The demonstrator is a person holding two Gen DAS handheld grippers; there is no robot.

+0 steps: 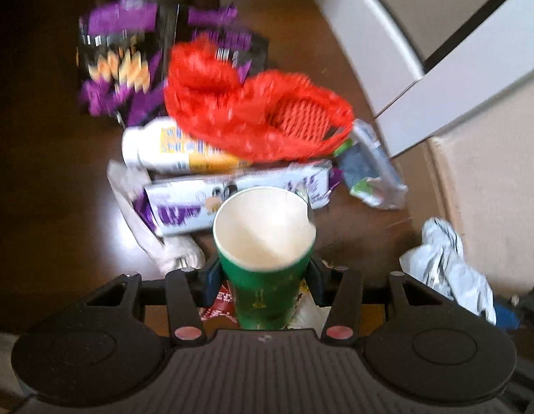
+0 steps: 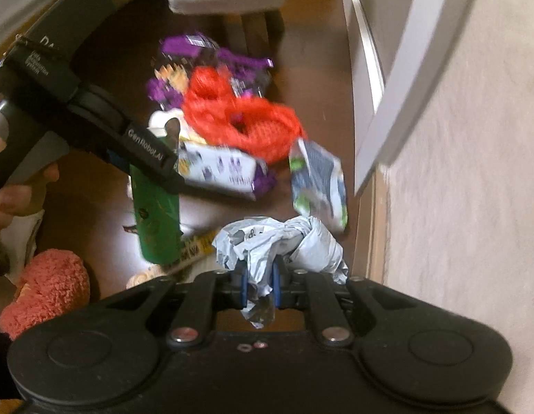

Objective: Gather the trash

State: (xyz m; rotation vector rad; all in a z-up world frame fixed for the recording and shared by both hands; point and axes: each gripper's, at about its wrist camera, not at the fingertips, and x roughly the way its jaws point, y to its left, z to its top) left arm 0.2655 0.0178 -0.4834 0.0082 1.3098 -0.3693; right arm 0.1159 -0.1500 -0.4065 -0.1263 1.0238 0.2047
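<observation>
Left tool (image 1: 263, 272) clamped on green paper cup (image 1: 263, 241), right tool (image 2: 259, 288) pinching crumpled grey wrapper (image 2: 284, 245).

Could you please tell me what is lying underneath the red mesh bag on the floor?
The red mesh bag overlaps a white bottle and a purple snack bag. Whatever else lies under its middle is covered.

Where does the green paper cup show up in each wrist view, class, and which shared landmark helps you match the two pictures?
Left wrist view: the green paper cup sits bottom centre, clamped in the left gripper, its white inside facing the camera.
Right wrist view: the cup is left of centre, seen from the side under the left gripper.
Shared landmark: the red mesh bag lying on the trash pile beyond the cup.
</observation>
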